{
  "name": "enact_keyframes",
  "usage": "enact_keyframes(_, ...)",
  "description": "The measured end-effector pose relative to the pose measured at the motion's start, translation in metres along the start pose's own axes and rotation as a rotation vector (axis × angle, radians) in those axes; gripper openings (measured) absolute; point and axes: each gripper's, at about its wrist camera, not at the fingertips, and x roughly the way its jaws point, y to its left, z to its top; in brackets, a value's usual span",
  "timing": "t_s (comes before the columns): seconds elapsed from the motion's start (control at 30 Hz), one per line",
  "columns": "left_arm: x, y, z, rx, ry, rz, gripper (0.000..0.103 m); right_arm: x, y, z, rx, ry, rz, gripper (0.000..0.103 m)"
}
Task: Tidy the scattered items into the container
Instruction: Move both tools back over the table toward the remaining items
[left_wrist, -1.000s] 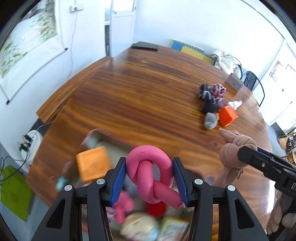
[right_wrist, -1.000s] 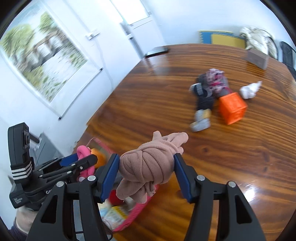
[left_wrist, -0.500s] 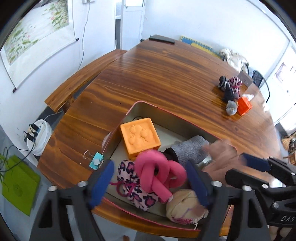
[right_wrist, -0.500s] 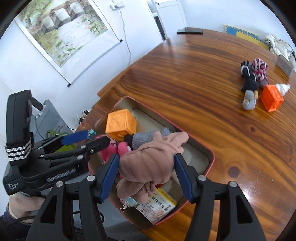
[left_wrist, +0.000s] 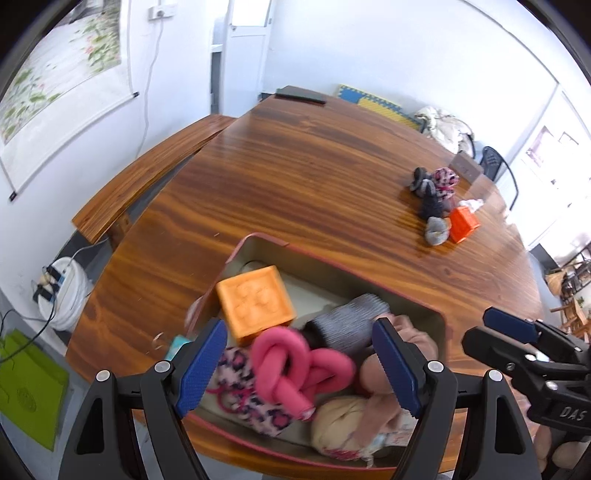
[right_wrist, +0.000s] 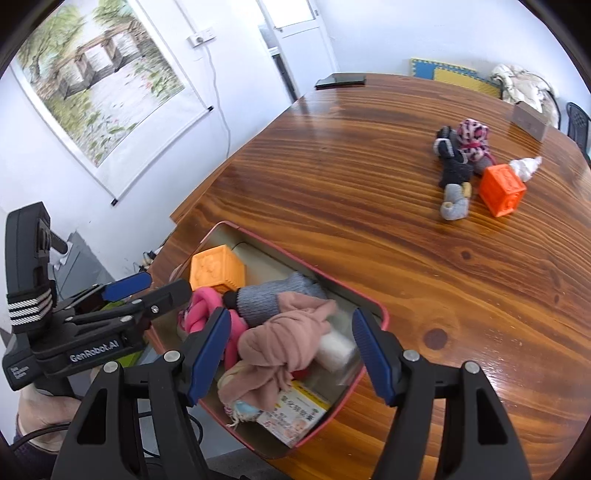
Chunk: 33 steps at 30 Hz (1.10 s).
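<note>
Counter: a large counter (right_wrist: 351, 206) of dark, glossy wood fills the middle of both views.
Room: white walls; a landscape scroll (right_wrist: 96, 81) hangs at the upper left; a white door (left_wrist: 247, 48) is at the top centre; foam mats (right_wrist: 443, 72) lean at the far wall.
Container: a shallow tin with a red rim (right_wrist: 382, 314) stands at the near edge of the counter, in the lower centre of the frame.
Inside: an orange cube (left_wrist: 255, 302), a grey rolled sock (right_wrist: 273, 299), a pink knotted roll (left_wrist: 295, 373), a brownish-pink knotted cloth (right_wrist: 284, 343), a spotted pink cloth (left_wrist: 240, 373), a beige bundle (left_wrist: 340, 421) and a printed packet (right_wrist: 295, 417).
Still scattered: dark socks (right_wrist: 452, 162), a pink spotted sock (right_wrist: 472, 138), a grey sock (right_wrist: 454, 205), a second, deeper orange cube (right_wrist: 502, 190) and a white wad (right_wrist: 524, 166), in the upper right, well apart from the tin.
Left claw (left_wrist: 295, 365): jaws apart above the tin, having just opened; the pink roll lies below, free of the pads.
Right claw (right_wrist: 291, 349): jaws apart, just been opening; the brownish-pink cloth lies in the tin between them, pads not pressing.
</note>
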Motion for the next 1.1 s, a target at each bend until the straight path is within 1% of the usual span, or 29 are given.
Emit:
enact_keyframes(0.17, -0.003, -0.029, 0.019, 0.007, -0.007, -0.063, 0.082, -0.017, -0.024, 0.002, 0.042, -0.042, -0.04, 0.072)
enact_keyframes(0.27, 0.0, -0.049, 0.031, 0.003, 0.004, -0.099, 0.082, -0.026, -0.046, 0.004, 0.078, -0.061, -0.067, 0.072)
enact_keyframes(0.47, 0.018, -0.099, 0.051, 0.032, 0.052, -0.138, 0.082, -0.045, -0.101, 0.01, 0.16, -0.084, -0.115, 0.072)
enact_keyframes(0.57, 0.031, -0.127, 0.059, 0.05, 0.074, -0.146, 0.082, -0.057, -0.134, 0.016, 0.201, -0.097, -0.133, 0.072)
enact_keyframes(0.67, 0.053, -0.158, 0.071, 0.071, 0.095, -0.127, 0.083, -0.066, -0.162, 0.023, 0.231, -0.109, -0.143, 0.072)
enact_keyframes(0.73, 0.072, -0.174, 0.078, 0.07, 0.117, -0.113, 0.096, -0.072, -0.182, 0.029, 0.25, -0.117, -0.15, 0.072)
enact_keyframes(0.77, 0.08, -0.181, 0.081, 0.071, 0.123, -0.109, 0.098, -0.074, -0.192, 0.032, 0.258, -0.122, -0.151, 0.072)
enact_keyframes(0.97, 0.148, -0.225, 0.099, 0.113, 0.181, -0.028, 0.098, -0.076, -0.248, 0.047, 0.296, -0.123, -0.154, 0.072)
enact_keyframes(1.1, 0.186, -0.237, 0.105, 0.119, 0.216, 0.025, 0.098, -0.063, -0.279, 0.052, 0.306, -0.095, -0.145, 0.072)
